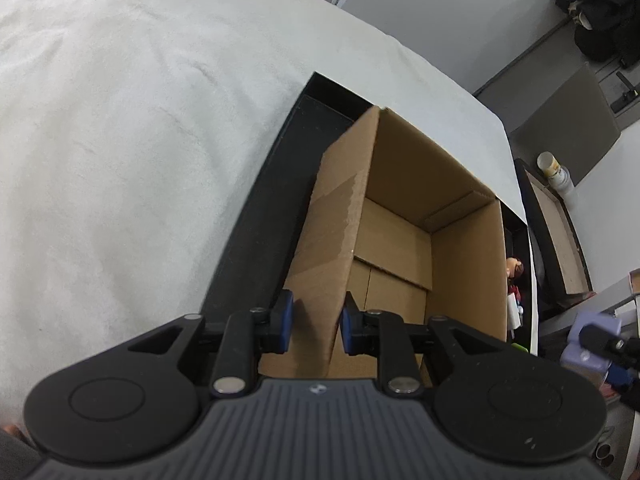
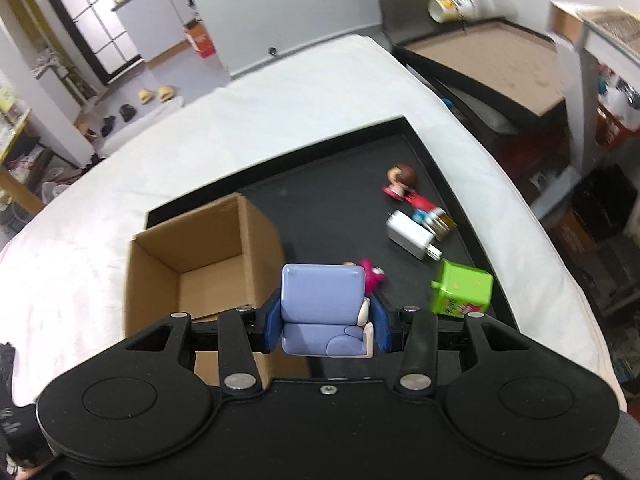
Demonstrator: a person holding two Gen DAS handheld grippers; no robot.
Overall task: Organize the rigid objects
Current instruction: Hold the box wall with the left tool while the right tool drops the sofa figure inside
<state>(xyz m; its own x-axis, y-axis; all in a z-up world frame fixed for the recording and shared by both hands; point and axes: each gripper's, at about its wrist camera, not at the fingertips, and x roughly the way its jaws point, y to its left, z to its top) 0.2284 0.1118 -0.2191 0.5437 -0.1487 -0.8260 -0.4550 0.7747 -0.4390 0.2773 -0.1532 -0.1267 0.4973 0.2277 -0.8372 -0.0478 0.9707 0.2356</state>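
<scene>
An open, empty cardboard box (image 1: 400,216) stands on a black tray (image 1: 256,216). My left gripper (image 1: 316,324) is shut on the box's near wall, one pad on each side. My right gripper (image 2: 326,326) is shut on a lavender toy armchair (image 2: 322,308) and holds it above the tray (image 2: 340,200), right of the box (image 2: 200,248). On the tray lie a brown-haired doll (image 2: 400,180), a white charger (image 2: 412,236), a green cube (image 2: 462,290) and a pink toy (image 2: 370,274), partly hidden behind the chair.
The tray sits on a white blanket (image 1: 120,140) over a bed. A black-edged board (image 2: 492,64) and a lying can (image 2: 452,8) are off the bed's far right. Shelves and clutter stand at the right (image 2: 608,128). Shoes lie on the floor (image 2: 152,96).
</scene>
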